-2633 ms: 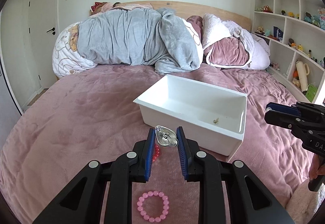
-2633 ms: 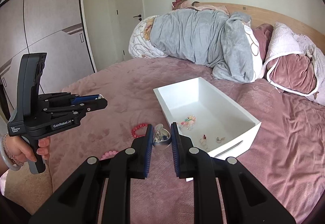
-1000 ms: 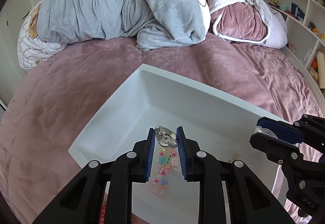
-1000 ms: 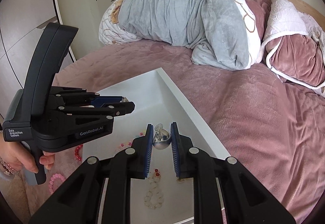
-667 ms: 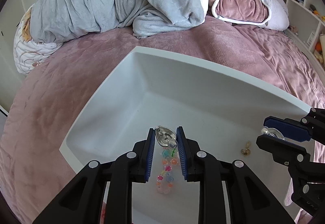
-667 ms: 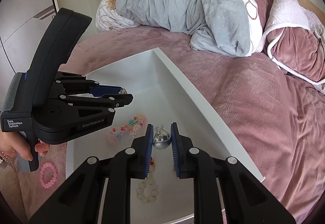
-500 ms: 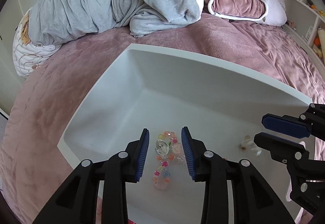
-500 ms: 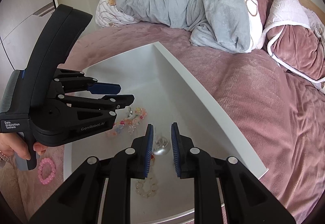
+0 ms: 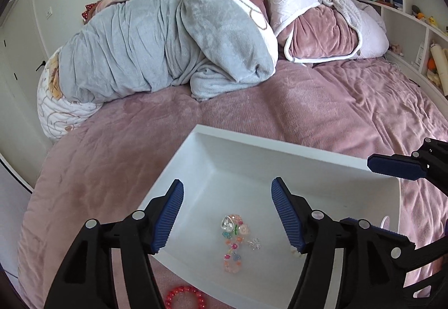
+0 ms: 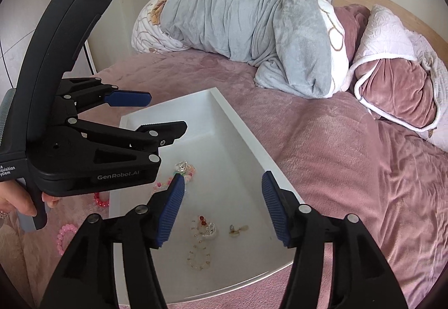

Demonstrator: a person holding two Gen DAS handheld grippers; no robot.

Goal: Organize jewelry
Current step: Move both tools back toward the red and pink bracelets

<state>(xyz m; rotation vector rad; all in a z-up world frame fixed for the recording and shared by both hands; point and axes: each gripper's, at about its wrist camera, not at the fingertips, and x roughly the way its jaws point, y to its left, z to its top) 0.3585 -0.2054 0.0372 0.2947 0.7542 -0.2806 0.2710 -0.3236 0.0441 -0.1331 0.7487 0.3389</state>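
A white bin sits on the pink bedspread. My left gripper hovers over its near end, jaws opening, with nothing between them. Below it on the bin floor lies a colourful bead bracelet with a clear heart charm. My right gripper hangs over the other end, jaws also opening and empty. Under it rest a silver charm, a pearl bracelet and a small gold earring. The left gripper shows in the right wrist view, spread wide.
A red bead bracelet and a pink one lie on the bedspread outside the bin's near side. A rolled grey blanket and pink pillows line the headboard. Shelves stand at the right. A hand holds the left gripper.
Both grippers let go of their silver pieces, which dropped onto the bin floor. Both pairs of jaws have spread wide, and both hands have lifted away from the bin.
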